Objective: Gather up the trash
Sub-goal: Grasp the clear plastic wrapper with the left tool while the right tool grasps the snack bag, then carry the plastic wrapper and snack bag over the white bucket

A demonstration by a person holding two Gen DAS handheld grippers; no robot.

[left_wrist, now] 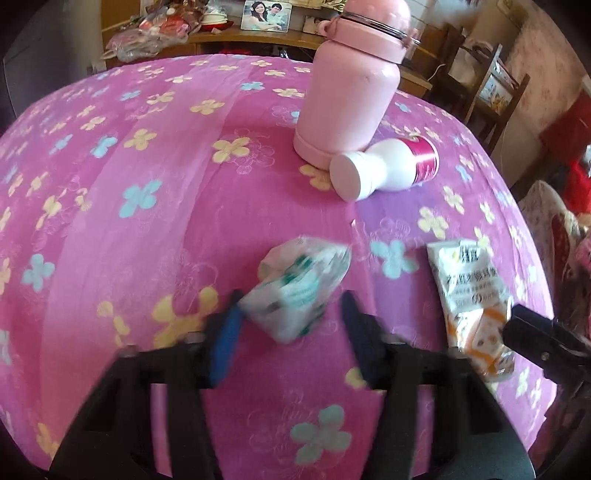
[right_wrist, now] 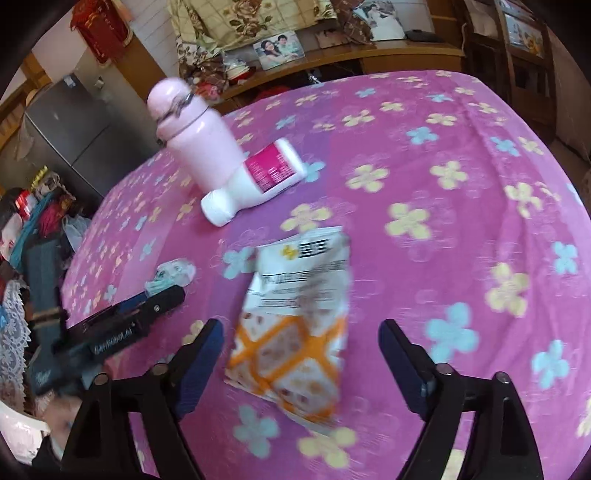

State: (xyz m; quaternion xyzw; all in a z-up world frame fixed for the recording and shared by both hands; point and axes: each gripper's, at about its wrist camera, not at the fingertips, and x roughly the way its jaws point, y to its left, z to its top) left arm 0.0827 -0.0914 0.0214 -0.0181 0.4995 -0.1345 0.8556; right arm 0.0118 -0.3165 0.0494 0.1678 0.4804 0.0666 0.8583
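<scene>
A crumpled white-and-green wrapper (left_wrist: 295,291) lies on the pink flowered tablecloth (left_wrist: 140,229) between the fingers of my left gripper (left_wrist: 291,306). The left blue pad touches it and a narrow gap shows at the right pad, though the view is blurred. To the right lies an orange-and-white snack packet (left_wrist: 469,291), with one finger (left_wrist: 528,325) of my right gripper at its edge. In the right wrist view the packet (right_wrist: 295,302) lies flat between the wide-open fingers of my right gripper (right_wrist: 301,325), touching neither. The wrapper (right_wrist: 173,273) shows there at the left gripper's fingers (right_wrist: 159,301).
A tall pink flask (left_wrist: 347,92) stands at the far side of the table. A white bottle with a magenta label (left_wrist: 384,166) lies on its side against it. Wooden chairs (left_wrist: 491,81) stand to the right, and a cluttered shelf with a photo (left_wrist: 266,14) sits behind.
</scene>
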